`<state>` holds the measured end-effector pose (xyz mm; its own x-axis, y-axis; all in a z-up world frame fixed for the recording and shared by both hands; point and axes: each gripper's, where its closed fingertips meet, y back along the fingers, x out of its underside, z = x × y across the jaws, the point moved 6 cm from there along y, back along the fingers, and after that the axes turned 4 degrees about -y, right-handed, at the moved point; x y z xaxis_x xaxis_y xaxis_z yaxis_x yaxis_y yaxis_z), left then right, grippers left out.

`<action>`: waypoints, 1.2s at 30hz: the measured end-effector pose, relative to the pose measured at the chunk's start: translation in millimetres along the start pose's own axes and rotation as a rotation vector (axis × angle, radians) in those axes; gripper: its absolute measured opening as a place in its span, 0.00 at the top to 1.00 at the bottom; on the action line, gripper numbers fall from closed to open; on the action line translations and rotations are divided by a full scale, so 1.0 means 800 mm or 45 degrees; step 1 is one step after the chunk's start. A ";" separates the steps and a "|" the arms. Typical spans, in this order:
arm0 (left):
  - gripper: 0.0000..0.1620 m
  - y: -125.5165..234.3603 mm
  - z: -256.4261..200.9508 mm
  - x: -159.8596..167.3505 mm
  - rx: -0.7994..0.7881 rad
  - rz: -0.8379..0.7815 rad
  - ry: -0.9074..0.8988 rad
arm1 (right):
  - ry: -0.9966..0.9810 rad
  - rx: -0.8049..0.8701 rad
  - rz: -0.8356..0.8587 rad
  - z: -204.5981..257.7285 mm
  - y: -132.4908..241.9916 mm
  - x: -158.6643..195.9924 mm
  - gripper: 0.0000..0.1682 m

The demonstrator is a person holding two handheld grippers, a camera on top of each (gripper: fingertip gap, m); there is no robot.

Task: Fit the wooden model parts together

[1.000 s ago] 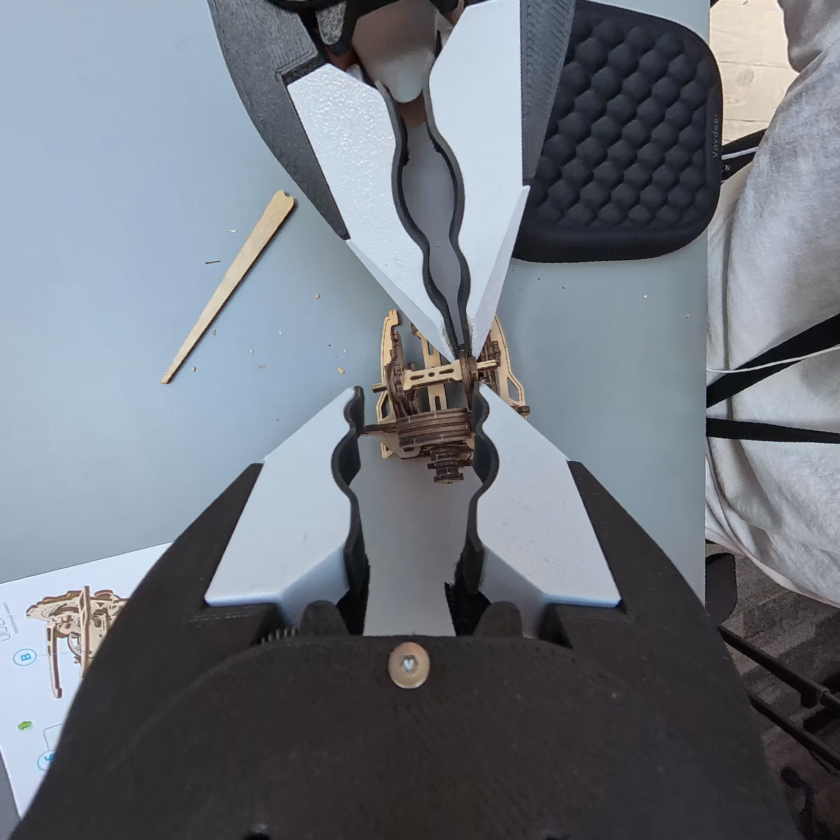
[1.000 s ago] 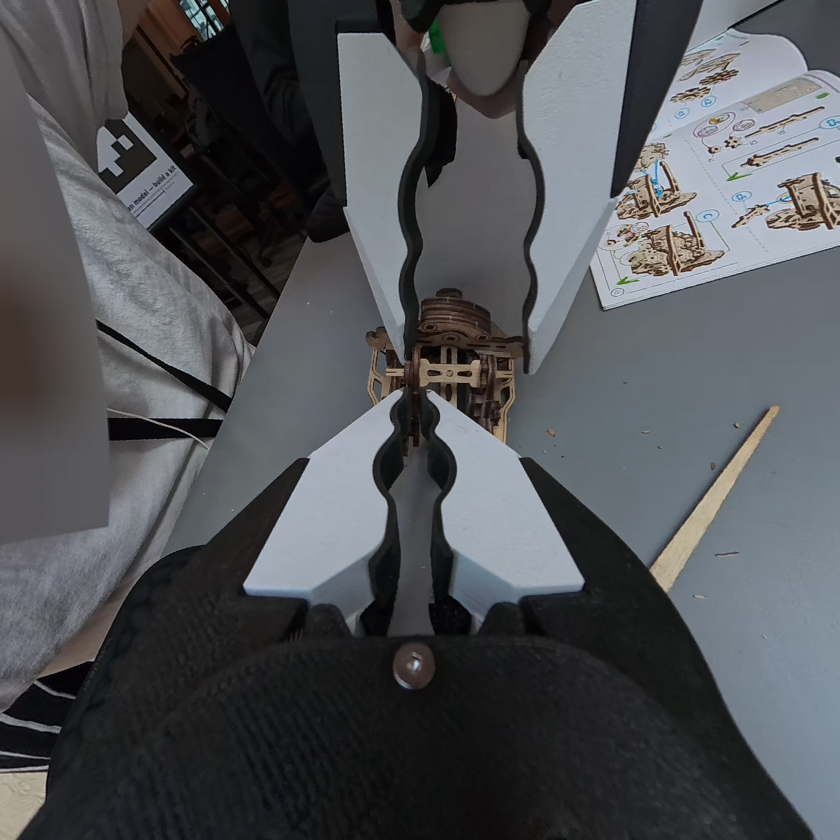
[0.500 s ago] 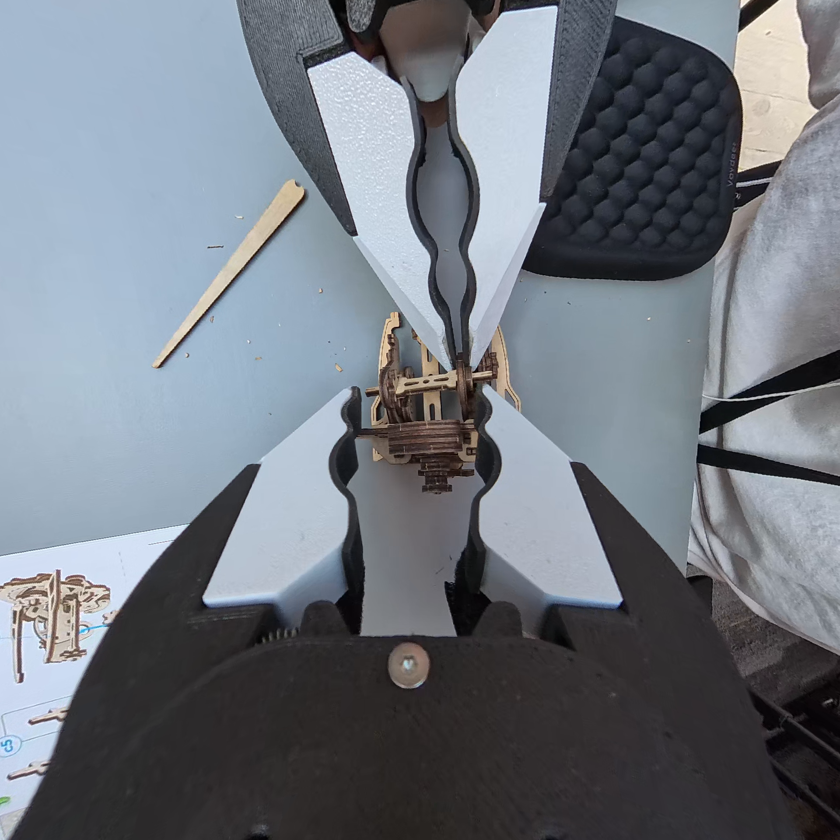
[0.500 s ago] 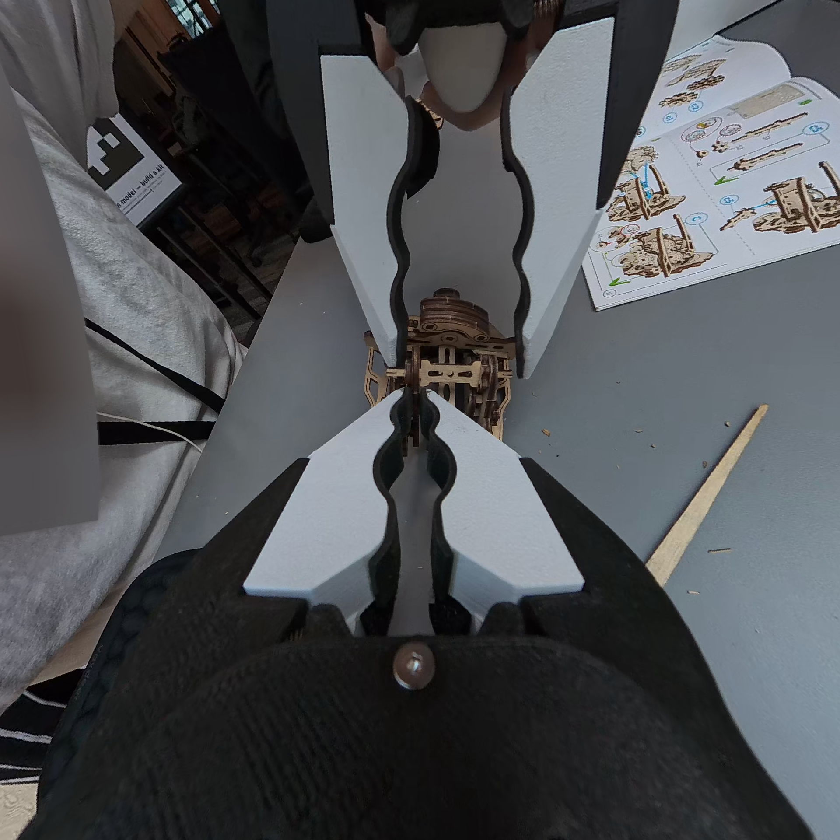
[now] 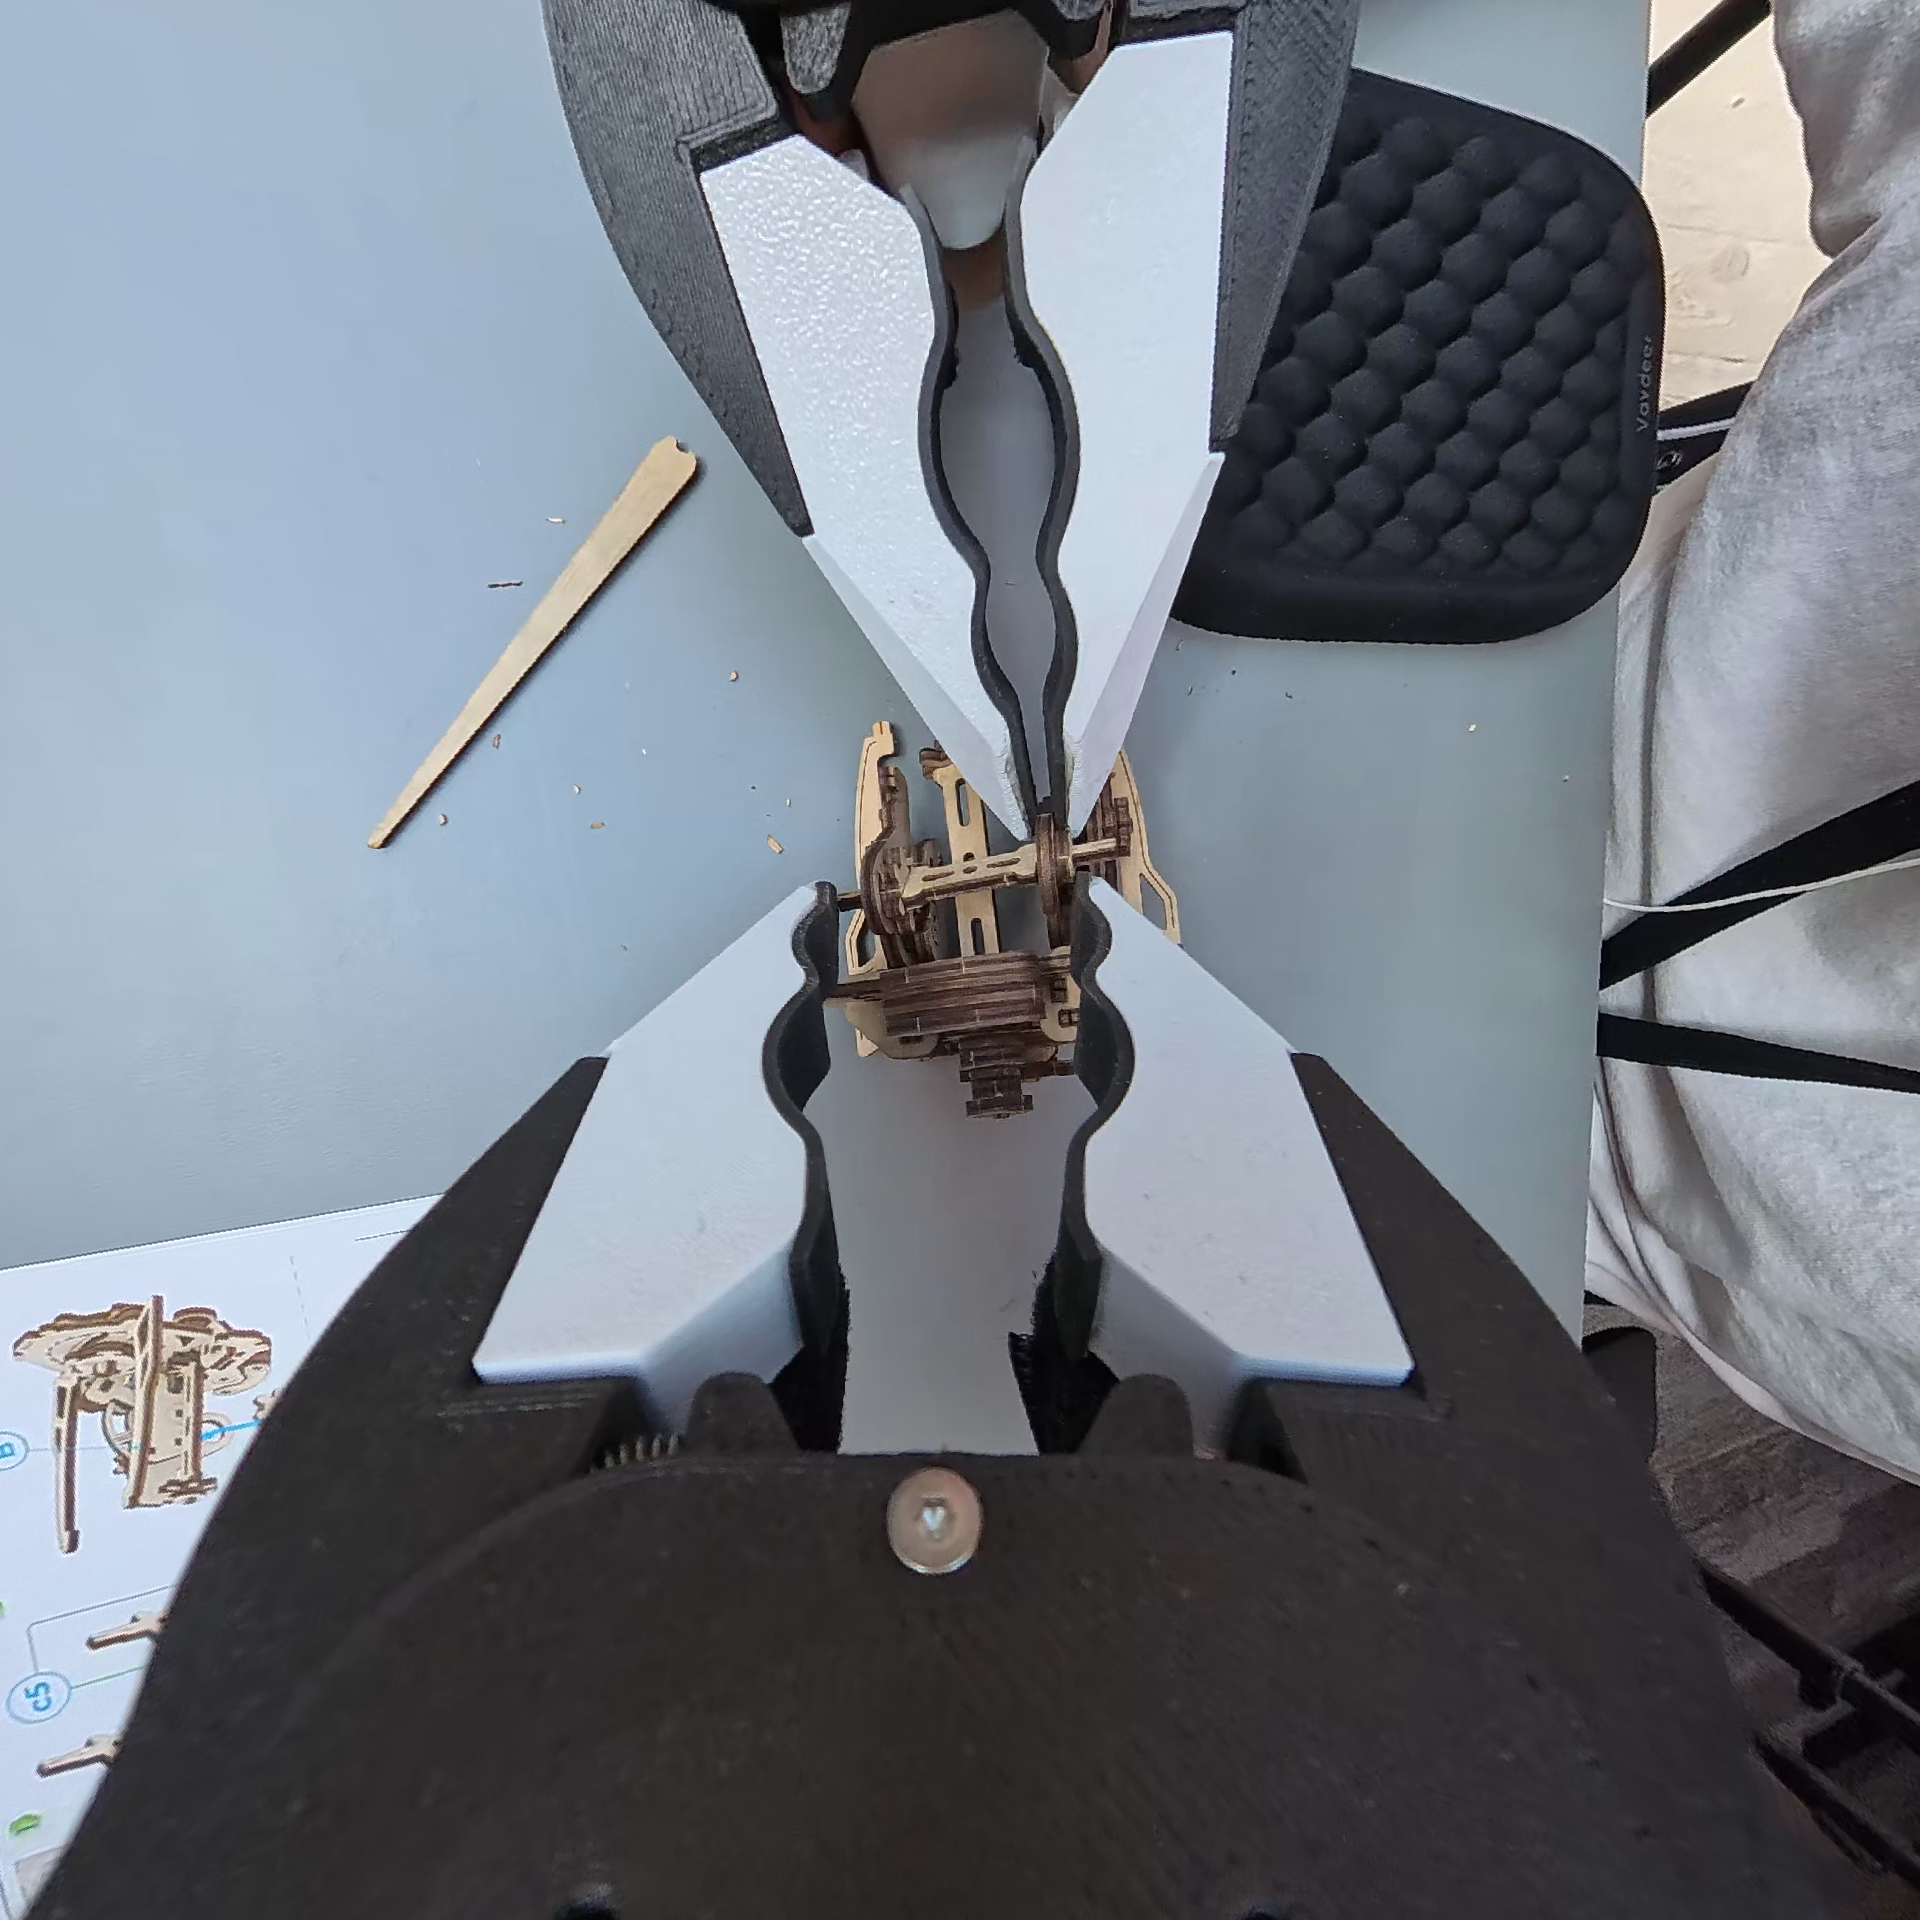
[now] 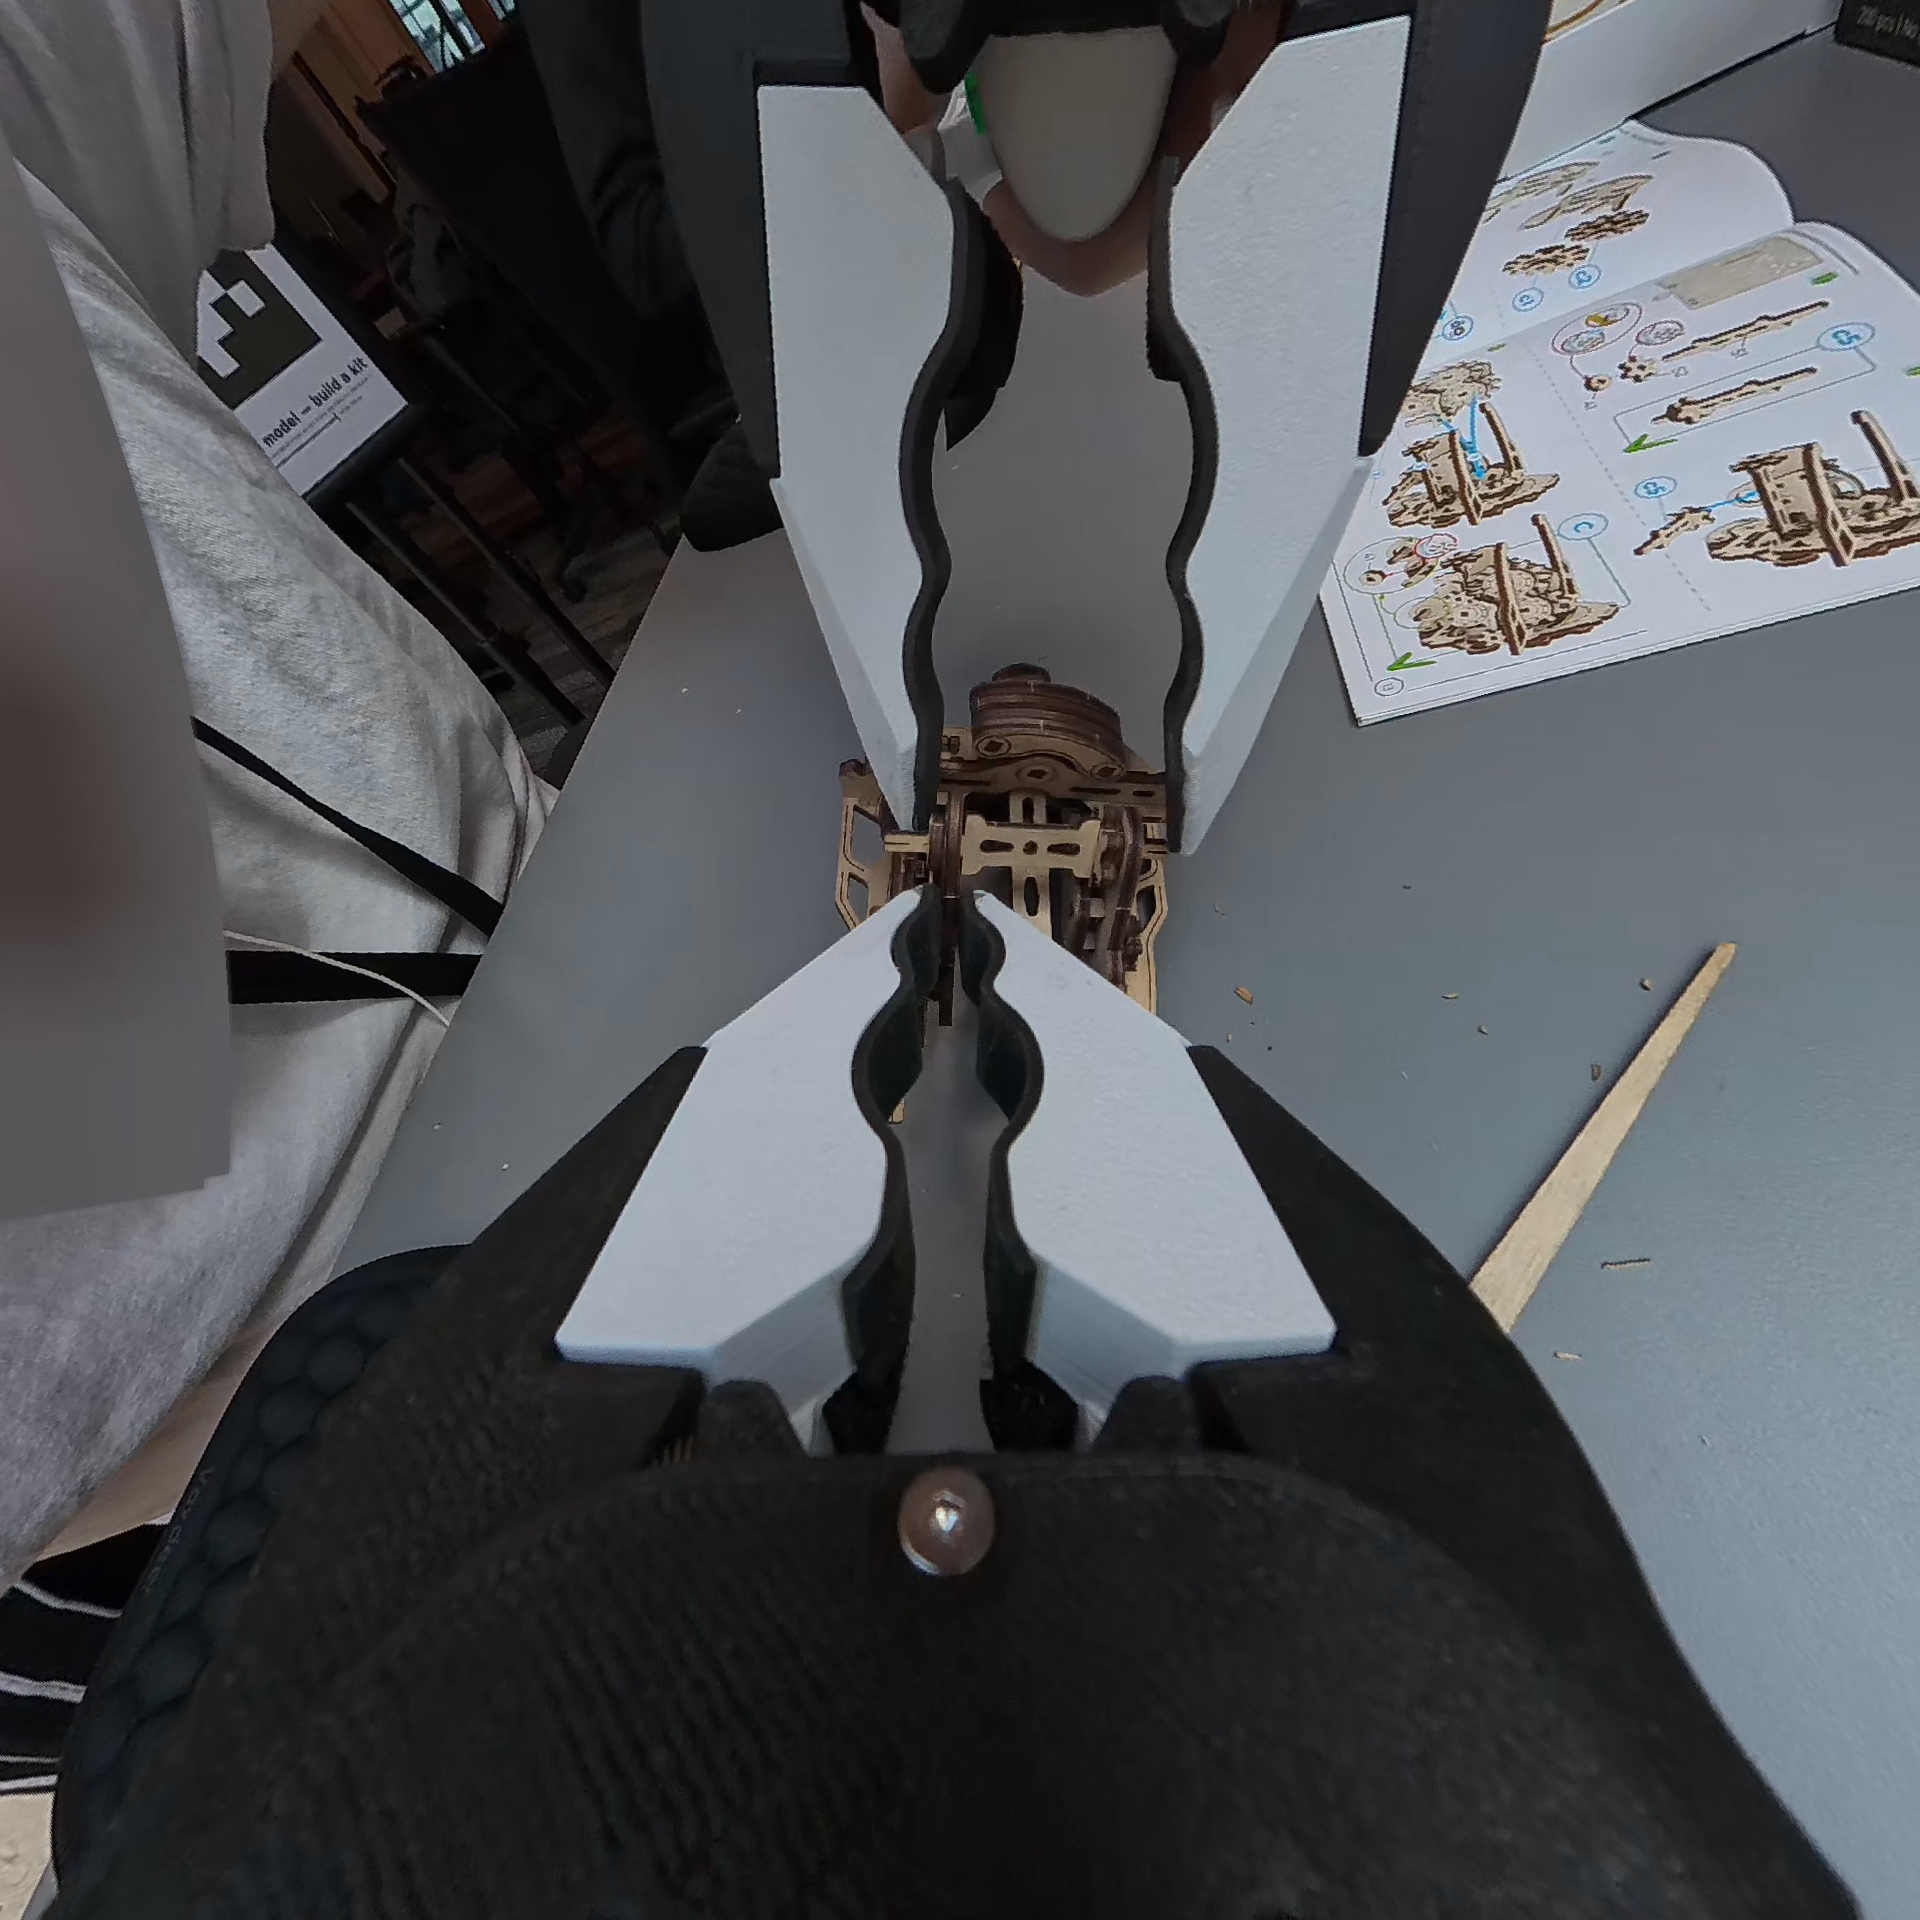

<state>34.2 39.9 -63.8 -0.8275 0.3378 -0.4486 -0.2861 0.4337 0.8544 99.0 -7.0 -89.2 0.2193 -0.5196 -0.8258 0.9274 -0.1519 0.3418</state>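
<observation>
The wooden model (image 5: 956, 987), a light plywood frame with a dark layered disc and a cross axle, rests on the grey table (image 5: 260, 935). My left gripper (image 5: 951, 904) is shut on the model's two sides, fingers wide apart. It also shows in the right wrist view (image 6: 1044, 816), coming from the far side. My right gripper (image 6: 945, 920) is nearly closed, pinching a small dark wooden wheel (image 6: 943, 847) on the axle of the model (image 6: 1029, 852). In the left wrist view the right gripper (image 5: 1044, 805) comes down from the top onto that wheel (image 5: 1051, 857).
A thin wooden stick (image 5: 530, 644) lies on the table, also in the right wrist view (image 6: 1600, 1143). A black dimpled pad (image 5: 1434, 395) sits by the table's edge. An open instruction booklet (image 6: 1662, 416) lies beyond. A person in grey clothing (image 5: 1766, 935) sits beside the table. Left and right tips are no more than a few centimetres apart.
Both grippers and the model have shifted slightly over the table. Both grips are unchanged.
</observation>
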 end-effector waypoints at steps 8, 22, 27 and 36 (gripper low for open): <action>0.67 0.015 0.002 -0.005 -0.014 -0.031 0.043 | -0.018 0.014 0.001 -0.001 0.001 -0.001 1.00; 0.61 0.000 -0.005 -0.003 -0.058 -0.097 0.123 | 0.004 0.033 0.008 0.000 0.000 -0.001 1.00; 0.65 -0.003 -0.002 0.000 -0.013 -0.117 0.153 | 0.019 0.041 0.011 0.001 0.000 -0.001 1.00; 0.67 -0.002 -0.002 0.003 0.019 -0.132 0.128 | 0.004 0.026 -0.008 0.000 0.000 -0.002 1.00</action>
<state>32.4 38.9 -65.7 -0.8383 0.2058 -0.5049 -0.3658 0.4744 0.8007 99.2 -6.1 -88.1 0.2146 -0.5159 -0.8293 0.9223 -0.1724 0.3460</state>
